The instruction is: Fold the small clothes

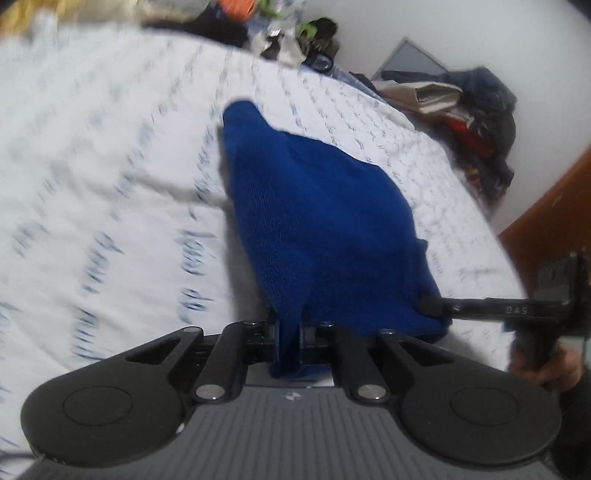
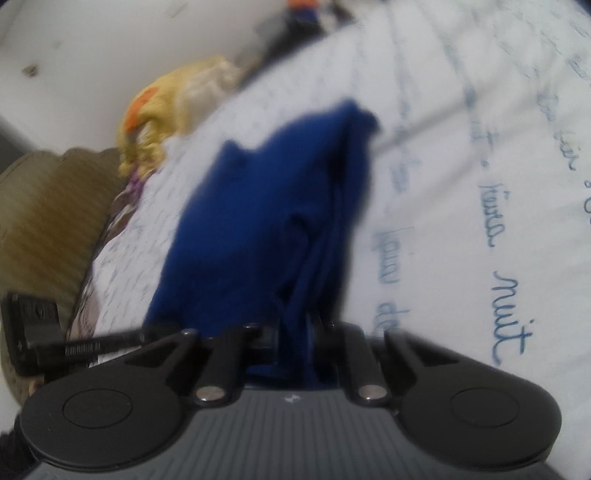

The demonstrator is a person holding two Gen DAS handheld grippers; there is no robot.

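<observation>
A blue knit garment (image 1: 314,221) hangs over the white bed sheet, stretched between my two grippers. In the left wrist view my left gripper (image 1: 290,332) is shut on a bunched edge of it at the bottom centre. My right gripper (image 1: 430,306) comes in from the right, held by a hand (image 1: 550,373), and pinches the garment's other corner. In the blurred right wrist view the blue garment (image 2: 266,206) hangs in folds from my right gripper (image 2: 295,332), which is shut on it. The left gripper (image 2: 151,332) reaches the cloth from the left.
The sheet (image 1: 110,155) is white with blue handwriting print. Heaps of clothes lie at the far edge (image 1: 295,33) and far right (image 1: 476,110), beside a grey flat panel (image 1: 410,59) and an orange-brown wooden surface (image 1: 554,206). A yellow cloth (image 2: 173,99) and an olive cushion (image 2: 48,206) lie at the left.
</observation>
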